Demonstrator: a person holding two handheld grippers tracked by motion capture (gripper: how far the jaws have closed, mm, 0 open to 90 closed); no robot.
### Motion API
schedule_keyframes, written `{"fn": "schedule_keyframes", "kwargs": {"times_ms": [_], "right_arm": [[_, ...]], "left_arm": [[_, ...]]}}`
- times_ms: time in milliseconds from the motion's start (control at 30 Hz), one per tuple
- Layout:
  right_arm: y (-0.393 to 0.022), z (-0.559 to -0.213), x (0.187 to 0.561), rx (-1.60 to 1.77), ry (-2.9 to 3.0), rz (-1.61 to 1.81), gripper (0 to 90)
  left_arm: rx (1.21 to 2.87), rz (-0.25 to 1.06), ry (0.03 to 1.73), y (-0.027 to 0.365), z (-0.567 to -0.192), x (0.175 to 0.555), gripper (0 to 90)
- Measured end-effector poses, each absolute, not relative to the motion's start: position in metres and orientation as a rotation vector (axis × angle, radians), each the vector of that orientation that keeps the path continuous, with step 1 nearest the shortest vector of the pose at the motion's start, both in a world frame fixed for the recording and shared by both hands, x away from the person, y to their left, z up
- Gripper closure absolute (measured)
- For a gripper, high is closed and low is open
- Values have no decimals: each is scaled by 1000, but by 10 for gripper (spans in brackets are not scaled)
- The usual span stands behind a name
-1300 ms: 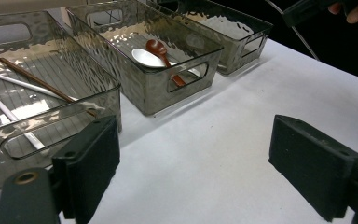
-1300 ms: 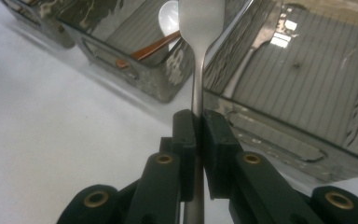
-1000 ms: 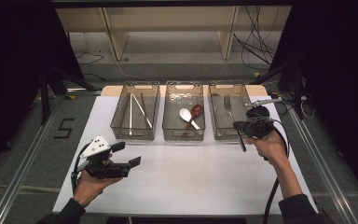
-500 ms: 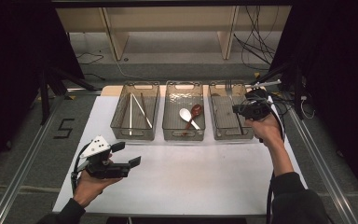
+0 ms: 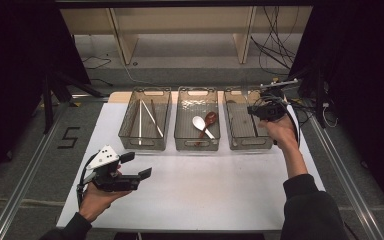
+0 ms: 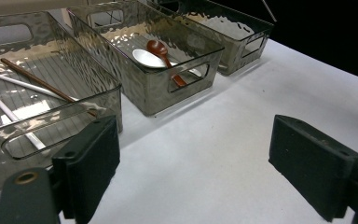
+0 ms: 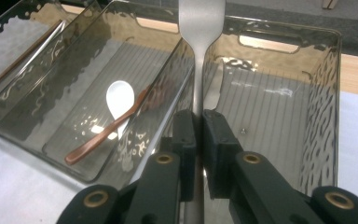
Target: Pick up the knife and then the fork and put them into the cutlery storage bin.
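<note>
My right gripper (image 5: 260, 111) hovers over the right clear bin (image 5: 250, 145), shut on a slim metal utensil (image 7: 200, 18). The utensil's stem runs up between the pads to a wider flat end, and in the right gripper view my right gripper (image 7: 199, 116) sits above the wall between the middle and right bins. My left gripper (image 5: 137, 165) is held low over the white mat near the front left, open with nothing between its fingers (image 6: 93, 154). The middle bin (image 5: 196, 145) holds a white spoon (image 5: 198, 122) and a brown spoon (image 5: 209, 120). Chopsticks (image 5: 147, 115) lie in the left bin (image 5: 145, 145).
The three bins stand in a row along the far side of the white mat (image 5: 205, 190). Metal rails run along both sides of the table. Cables (image 5: 280, 45) hang at the back right, behind them a wooden shelf frame.
My right hand has carried the metal utensil away from the person and a little up, from beside the right bin's near end to over it. The left gripper has stayed put.
</note>
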State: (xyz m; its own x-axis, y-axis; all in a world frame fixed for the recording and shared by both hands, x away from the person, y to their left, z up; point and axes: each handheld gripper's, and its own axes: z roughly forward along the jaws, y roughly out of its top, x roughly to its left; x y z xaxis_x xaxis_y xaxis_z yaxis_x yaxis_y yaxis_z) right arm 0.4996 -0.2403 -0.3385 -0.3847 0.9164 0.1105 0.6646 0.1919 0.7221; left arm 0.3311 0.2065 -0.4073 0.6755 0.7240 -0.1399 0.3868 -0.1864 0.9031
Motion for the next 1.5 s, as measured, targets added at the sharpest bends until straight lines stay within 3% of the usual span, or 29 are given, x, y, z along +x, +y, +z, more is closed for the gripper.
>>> {"fn": "schedule_keyframes", "kwargs": {"times_ms": [667, 1500], "right_arm": [[-230, -338, 522, 1535, 2080, 989, 847], [-220, -360, 536, 1607, 2073, 940, 846]], "left_arm": [[1804, 385, 883, 206, -407, 331, 156], [1802, 384, 881, 207, -407, 331, 156]]}}
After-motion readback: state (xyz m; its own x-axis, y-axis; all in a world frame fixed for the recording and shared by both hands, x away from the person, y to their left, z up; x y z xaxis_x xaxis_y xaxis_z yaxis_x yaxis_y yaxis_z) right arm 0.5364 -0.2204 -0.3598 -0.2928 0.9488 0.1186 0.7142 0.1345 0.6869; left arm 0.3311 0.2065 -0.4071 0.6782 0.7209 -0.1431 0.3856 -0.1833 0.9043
